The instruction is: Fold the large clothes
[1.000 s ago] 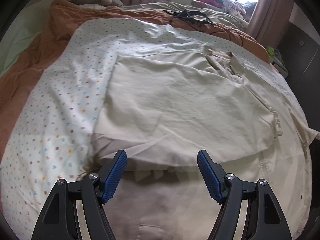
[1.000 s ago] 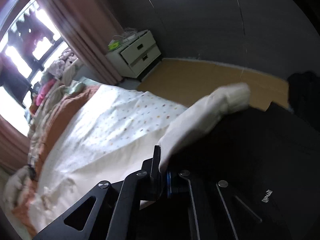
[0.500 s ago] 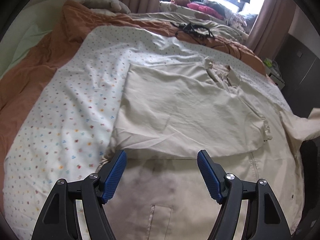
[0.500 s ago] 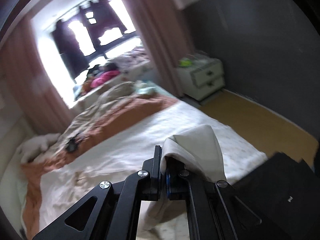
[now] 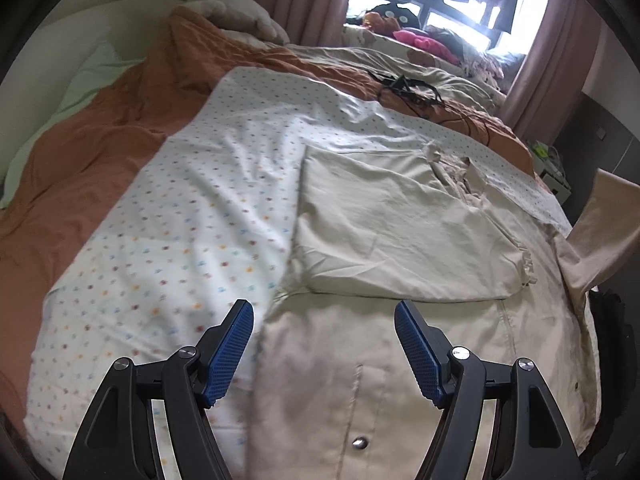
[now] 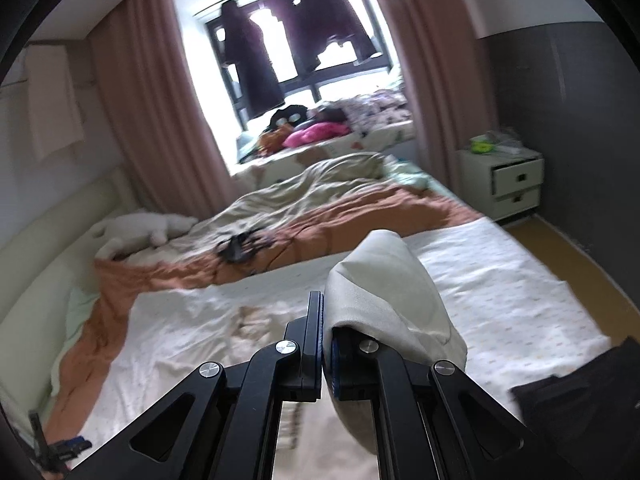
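Right gripper (image 6: pixel 325 344) higher than before, fingers clenched on cream garment's (image 5: pixel 400 224) lifted edge; left gripper (image 5: pixel 324 354) released.

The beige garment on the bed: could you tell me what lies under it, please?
The beige garment lies on a dotted sheet, which shows along its left and far edges. What the sheet looks like beneath the garment is covered.

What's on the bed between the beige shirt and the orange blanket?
A white dotted sheet lies between the beige shirt and the orange blanket, with nothing on that stretch. The left wrist view shows it best.
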`<state>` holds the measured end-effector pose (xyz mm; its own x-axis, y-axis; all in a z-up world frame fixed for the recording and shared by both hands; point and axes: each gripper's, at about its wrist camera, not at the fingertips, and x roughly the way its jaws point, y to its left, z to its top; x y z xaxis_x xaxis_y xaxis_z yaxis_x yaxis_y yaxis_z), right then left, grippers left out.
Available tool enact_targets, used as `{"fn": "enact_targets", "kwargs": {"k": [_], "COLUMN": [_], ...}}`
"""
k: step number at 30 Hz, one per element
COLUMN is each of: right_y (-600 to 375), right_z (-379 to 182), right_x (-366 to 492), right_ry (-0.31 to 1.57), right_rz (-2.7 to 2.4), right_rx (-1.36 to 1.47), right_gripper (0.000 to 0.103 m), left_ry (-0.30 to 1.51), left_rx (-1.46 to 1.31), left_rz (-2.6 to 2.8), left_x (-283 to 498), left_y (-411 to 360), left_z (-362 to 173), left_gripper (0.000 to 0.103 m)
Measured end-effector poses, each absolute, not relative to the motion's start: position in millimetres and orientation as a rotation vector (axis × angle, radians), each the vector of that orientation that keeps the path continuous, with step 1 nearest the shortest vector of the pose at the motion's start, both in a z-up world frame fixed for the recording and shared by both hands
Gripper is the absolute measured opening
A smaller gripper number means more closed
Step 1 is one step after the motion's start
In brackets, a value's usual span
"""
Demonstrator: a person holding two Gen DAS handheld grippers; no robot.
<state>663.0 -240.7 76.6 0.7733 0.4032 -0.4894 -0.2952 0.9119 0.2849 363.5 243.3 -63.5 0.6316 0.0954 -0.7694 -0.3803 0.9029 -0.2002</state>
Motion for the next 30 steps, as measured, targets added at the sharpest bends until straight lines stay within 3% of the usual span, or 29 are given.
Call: {"fn": "enact_targets", "kwargs": {"k": [15,20,21,23,30], "right_y": [-86,-32,-25,-15,-51], "right_z": [-50,-98,-109,-130,-129], "right_x": [638,620,618,609,583], "right_ry": [0.757,0.913,0.959,1.048,1.052], "right_rz": [0.550,0.624,0.636,0.677,0.725], "right_rx": [0.159,0.051,0.029,-0.013,-0.008], "right_gripper": [0.004,0.008,0.012,0.042,0.072], "left_ry": [0.869,0.872,0.871,0.869,0.888], "left_rx": [-0.377,-0.405,-0.411,-0.414,-0.434], "left_rz": [0.314,0.322,0.319,0.310,0.254], "left_x": [332,328,328,330,354], "left_y": [276,284,283,280,259], "left_z": [-78,-83,-84,-87,-109], "left_gripper": [0.074,0.074,0.074,0.074,0.074]}}
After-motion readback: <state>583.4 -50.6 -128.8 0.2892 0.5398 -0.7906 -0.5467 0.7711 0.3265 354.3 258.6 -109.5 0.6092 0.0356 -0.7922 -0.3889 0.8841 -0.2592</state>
